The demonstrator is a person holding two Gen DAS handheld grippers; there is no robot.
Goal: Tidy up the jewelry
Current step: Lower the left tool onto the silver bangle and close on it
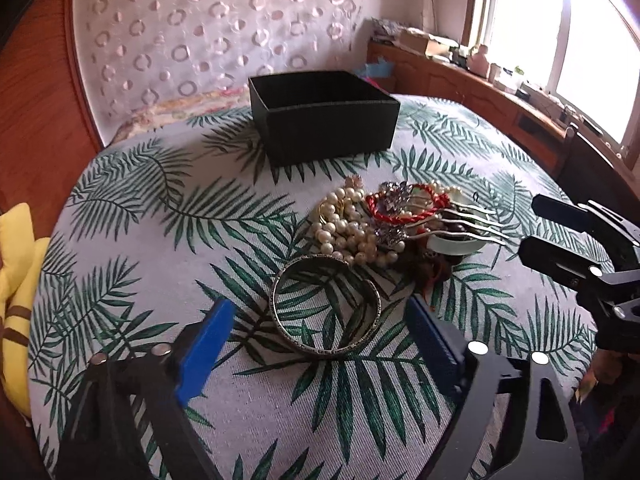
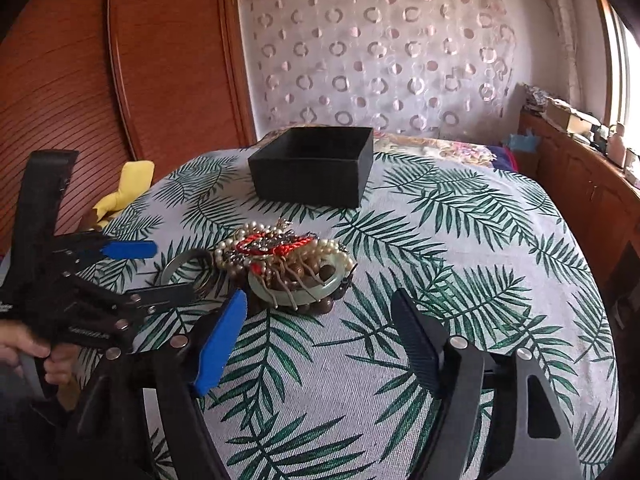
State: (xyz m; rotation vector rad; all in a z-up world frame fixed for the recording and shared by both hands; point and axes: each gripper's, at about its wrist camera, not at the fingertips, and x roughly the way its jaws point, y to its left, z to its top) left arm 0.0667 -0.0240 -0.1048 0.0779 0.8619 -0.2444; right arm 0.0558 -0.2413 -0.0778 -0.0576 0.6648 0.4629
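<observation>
A pile of jewelry [image 1: 384, 224] lies on the leaf-print tablecloth [image 1: 168, 232]: pearl strands [image 1: 348, 228], a red cord bracelet [image 1: 404, 208], silver hair forks [image 1: 468, 224], a pale jade bangle [image 2: 296, 292] and brown beads. A wide silver bangle [image 1: 326, 308] lies nearest my left gripper [image 1: 320, 320], which is open around it, just above the cloth. An open black box [image 1: 324, 116] stands behind the pile. My right gripper [image 2: 320, 332] is open and empty, right of the pile; it also shows in the left wrist view [image 1: 536, 228].
A yellow cushion [image 1: 16, 280] lies at the table's left edge. A wooden panel [image 2: 100, 80] stands to the left. A wooden counter [image 1: 480, 92] with clutter runs under the window on the right. A patterned curtain [image 2: 380, 60] hangs behind.
</observation>
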